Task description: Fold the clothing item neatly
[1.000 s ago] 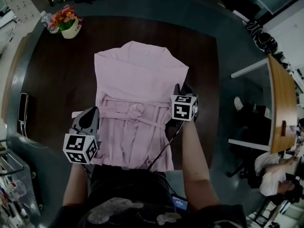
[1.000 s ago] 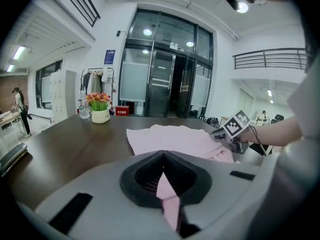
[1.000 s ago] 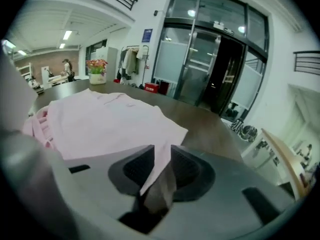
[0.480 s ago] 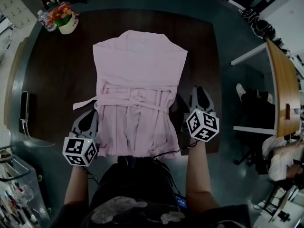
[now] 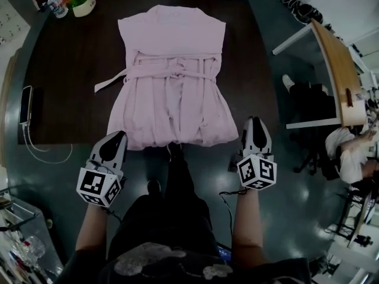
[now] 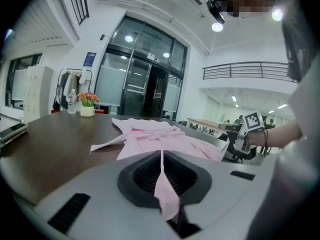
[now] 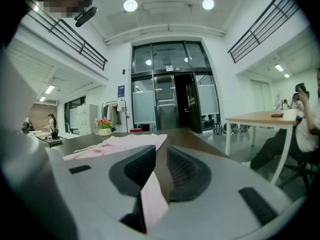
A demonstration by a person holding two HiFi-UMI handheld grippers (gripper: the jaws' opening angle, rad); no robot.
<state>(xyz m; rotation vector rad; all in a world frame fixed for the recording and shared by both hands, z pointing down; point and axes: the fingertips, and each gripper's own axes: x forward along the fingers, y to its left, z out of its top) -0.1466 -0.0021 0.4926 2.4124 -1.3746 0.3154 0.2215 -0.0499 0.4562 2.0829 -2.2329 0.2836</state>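
Both hang past the table (image 5: pixel 71 70) edge, beside the pink garment (image 5: pixel 172 58) hem: left gripper (image 5: pixel 116 138) closed, right gripper (image 5: pixel 253 122) narrowly parted.

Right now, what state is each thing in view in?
Garment: spread flat, not yet folded.
Belt: tied at the waist.
Left gripper: jaws shut.
Right gripper: jaws slightly apart.
Flower pot: upright.

No text, label or number is legible anywhere.
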